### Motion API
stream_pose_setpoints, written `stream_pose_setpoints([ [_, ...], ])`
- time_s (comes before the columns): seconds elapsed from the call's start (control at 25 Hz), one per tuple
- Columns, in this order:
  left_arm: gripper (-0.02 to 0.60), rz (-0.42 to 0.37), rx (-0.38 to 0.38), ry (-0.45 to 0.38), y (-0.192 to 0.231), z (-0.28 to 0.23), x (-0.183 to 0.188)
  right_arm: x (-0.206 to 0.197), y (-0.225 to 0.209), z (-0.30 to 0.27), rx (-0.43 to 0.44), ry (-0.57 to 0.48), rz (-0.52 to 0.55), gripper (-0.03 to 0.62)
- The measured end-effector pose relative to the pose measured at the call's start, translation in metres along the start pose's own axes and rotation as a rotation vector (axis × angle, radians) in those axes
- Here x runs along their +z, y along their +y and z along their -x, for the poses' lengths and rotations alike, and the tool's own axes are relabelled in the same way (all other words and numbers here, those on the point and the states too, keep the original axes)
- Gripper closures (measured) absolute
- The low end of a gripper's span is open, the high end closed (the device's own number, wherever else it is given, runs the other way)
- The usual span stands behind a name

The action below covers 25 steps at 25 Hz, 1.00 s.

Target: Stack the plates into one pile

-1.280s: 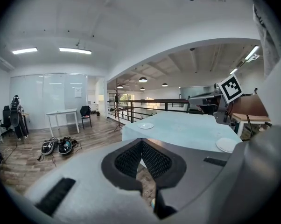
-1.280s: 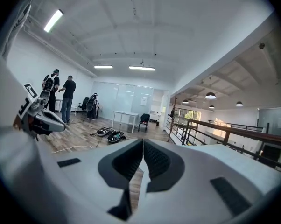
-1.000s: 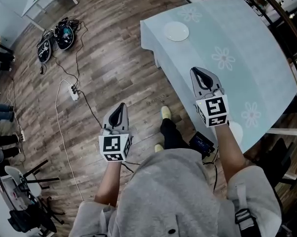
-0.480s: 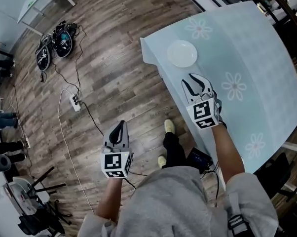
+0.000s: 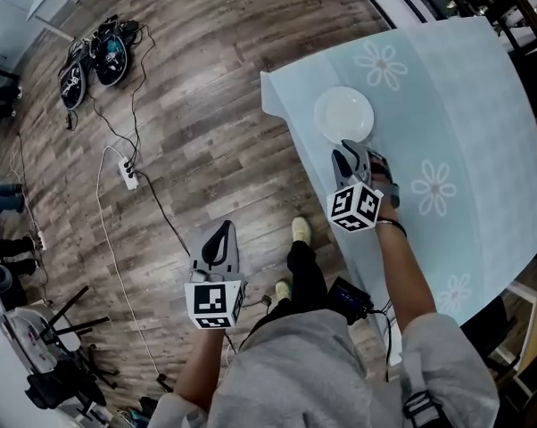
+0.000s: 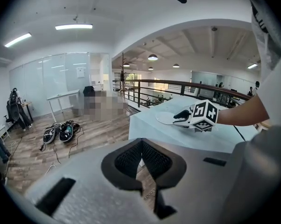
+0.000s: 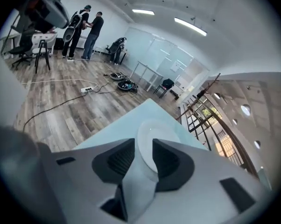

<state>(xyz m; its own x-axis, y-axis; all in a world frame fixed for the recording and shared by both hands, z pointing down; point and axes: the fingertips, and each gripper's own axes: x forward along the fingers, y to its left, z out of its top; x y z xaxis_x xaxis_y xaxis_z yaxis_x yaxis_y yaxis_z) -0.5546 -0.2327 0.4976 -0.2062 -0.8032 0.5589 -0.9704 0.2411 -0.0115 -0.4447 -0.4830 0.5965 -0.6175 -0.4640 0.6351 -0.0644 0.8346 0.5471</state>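
Observation:
One white plate [image 5: 343,115] lies on the pale blue flowered tablecloth [image 5: 465,105], near the table's corner. My right gripper [image 5: 350,153] is at the plate's near rim, with its jaws open. In the right gripper view the plate [image 7: 152,134] shows in the gap between the two pads, and the gripper [image 7: 141,157] is rolled to one side. From the left gripper view the right gripper [image 6: 181,118] hovers at the edge of the plate [image 6: 165,117]. My left gripper [image 5: 220,236] hangs over the wooden floor, well left of the table, shut and empty [image 6: 143,146].
The table's corner and edge [image 5: 270,92] drop to the wood floor. A power strip with cables [image 5: 126,171] and bags [image 5: 106,56] lie on the floor at the left. A black device [image 5: 351,296] sits by my feet. People stand far off [image 7: 90,28].
My right gripper has moved forward and down across the table to the plate's near rim and rolled. The left gripper has drifted over the floor, still shut.

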Motion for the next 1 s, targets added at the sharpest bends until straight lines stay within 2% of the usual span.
stream_pose_setpoints([
  [0.2,0.561,0.001,0.002,0.045,0.006,-0.013,-0.011,-0.014,0.005,-0.03,0.084,0.053,-0.024,0.474],
  [0.44,0.561,0.0,0.003,0.084,0.012,-0.023,-0.018,-0.014,0.006,-0.04,0.082,0.063,0.078,0.476],
  [0.56,0.561,-0.006,-0.011,0.083,0.003,-0.025,-0.014,-0.015,0.011,-0.04,0.091,0.072,0.125,0.533],
  [1.0,0.561,-0.012,-0.006,0.056,-0.004,-0.013,-0.007,-0.015,0.012,-0.046,0.111,0.15,0.125,0.543],
])
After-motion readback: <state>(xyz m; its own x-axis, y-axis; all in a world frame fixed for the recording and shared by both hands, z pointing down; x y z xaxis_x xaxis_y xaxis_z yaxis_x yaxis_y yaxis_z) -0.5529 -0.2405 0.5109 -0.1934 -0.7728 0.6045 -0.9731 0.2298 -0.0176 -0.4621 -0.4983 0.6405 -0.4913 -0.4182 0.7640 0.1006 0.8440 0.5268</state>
